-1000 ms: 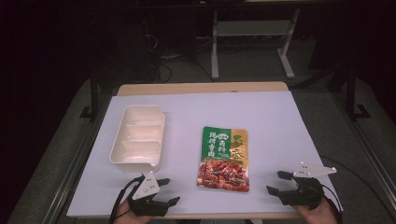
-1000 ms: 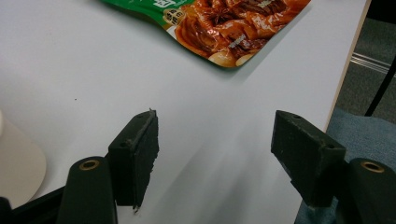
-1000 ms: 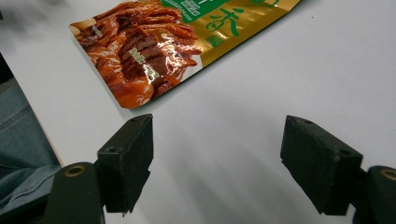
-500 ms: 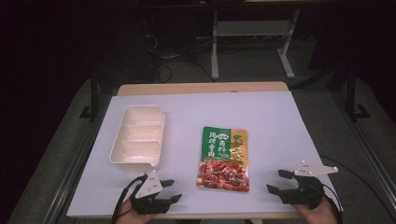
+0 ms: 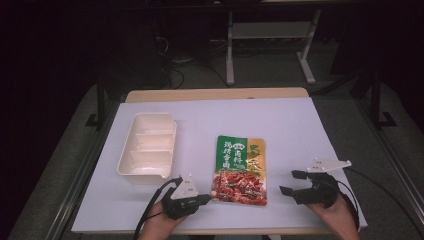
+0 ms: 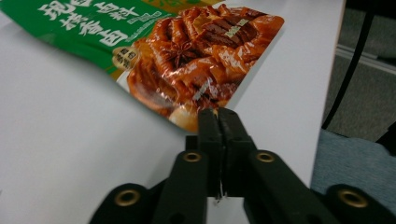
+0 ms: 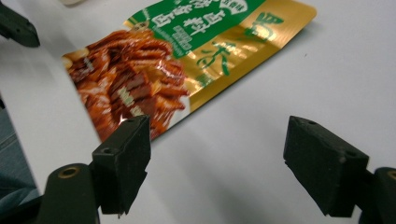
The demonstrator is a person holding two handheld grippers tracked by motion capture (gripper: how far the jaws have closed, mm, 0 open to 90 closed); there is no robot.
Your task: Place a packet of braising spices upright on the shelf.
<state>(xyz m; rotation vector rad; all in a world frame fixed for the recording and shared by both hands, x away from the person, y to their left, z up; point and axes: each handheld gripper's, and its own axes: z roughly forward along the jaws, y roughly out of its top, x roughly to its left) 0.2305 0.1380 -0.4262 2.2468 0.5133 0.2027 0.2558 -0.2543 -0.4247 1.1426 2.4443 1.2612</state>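
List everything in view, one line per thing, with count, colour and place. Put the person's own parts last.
table: one, white top, centre of the high view
tray: one, cream, three compartments, left part of the table
food packet: one, green, gold and red-brown, lying flat near the front middle
metal stand: one, grey, on the floor behind the table
cables: several, black, on the floor behind the table
left hand-held gripper: one, black, jaws together at the packet's near corner; whether they pinch it I cannot tell
right hand-held gripper: one, black, jaws apart, right of the packet
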